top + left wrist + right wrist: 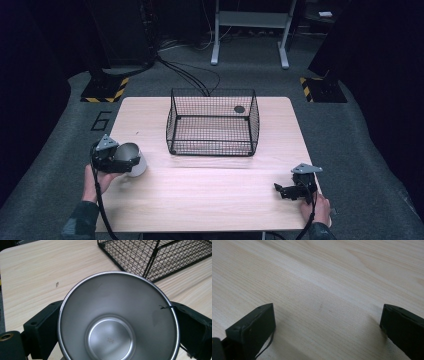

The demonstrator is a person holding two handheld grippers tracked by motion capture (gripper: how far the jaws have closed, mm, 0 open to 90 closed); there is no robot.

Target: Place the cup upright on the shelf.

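Left gripper (pixel 131 161) at lower left of the high view, jaws clamped on either side of a steel cup (pixel 117 317), mouth tipped toward the gripper's camera, seemingly gripped for a carry to the wire basket (pixel 212 125) at centre frame. Right gripper (pixel 281 190) at lower right, jaws spread wide over bare table (pixel 317 277), holding nothing, likely parked clear of the route

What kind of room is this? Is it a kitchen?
Probably not a kitchen. It looks like a lab or test room: a lone wooden table on grey carpet, black-and-yellow striped stand bases beside it, and cables running across the floor behind.
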